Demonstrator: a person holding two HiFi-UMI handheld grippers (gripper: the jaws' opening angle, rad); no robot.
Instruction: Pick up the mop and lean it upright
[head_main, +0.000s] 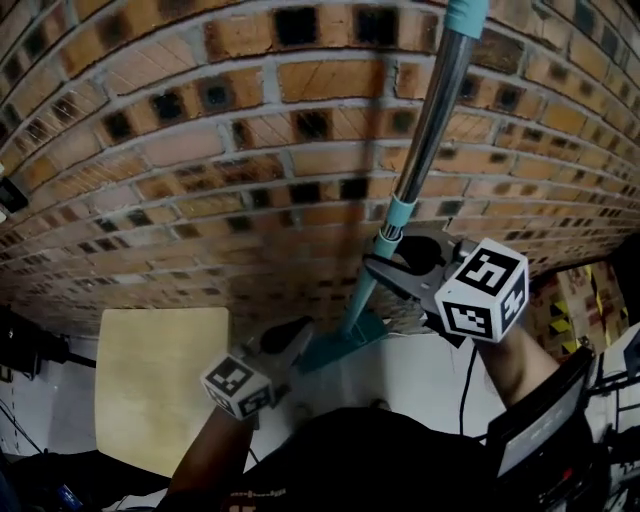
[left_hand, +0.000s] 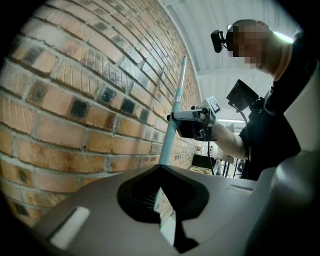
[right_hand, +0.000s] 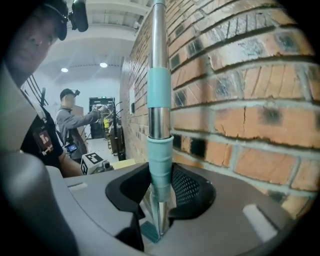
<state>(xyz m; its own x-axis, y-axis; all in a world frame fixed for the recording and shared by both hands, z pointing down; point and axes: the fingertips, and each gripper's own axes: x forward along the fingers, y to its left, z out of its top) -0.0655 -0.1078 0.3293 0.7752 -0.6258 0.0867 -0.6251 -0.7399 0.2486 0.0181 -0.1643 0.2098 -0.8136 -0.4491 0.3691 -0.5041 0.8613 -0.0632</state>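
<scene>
The left hand-held gripper (head_main: 293, 337) hangs low with nothing between its jaws, which, as far as the dim left gripper view shows, stand only narrowly apart. Just to its right, the teal mop head (head_main: 342, 345) sits at the foot of the brick wall (head_main: 200, 150). From there the mop (head_main: 432, 130) rises steeply, so the pick-up looks done and the pole is nearly upright. Whether its top already rests on the bricks cannot be told, since the handle runs out of the picture. Further right and higher, the right hand-held gripper (head_main: 395, 262) is clamped on the pole just under the teal collar (right_hand: 160, 155), with the shaft running up between its jaws. What seems left is to settle the pole against the wall and let go. The mop itself has a bright metal shaft with teal sleeves and a flat teal base.
</scene>
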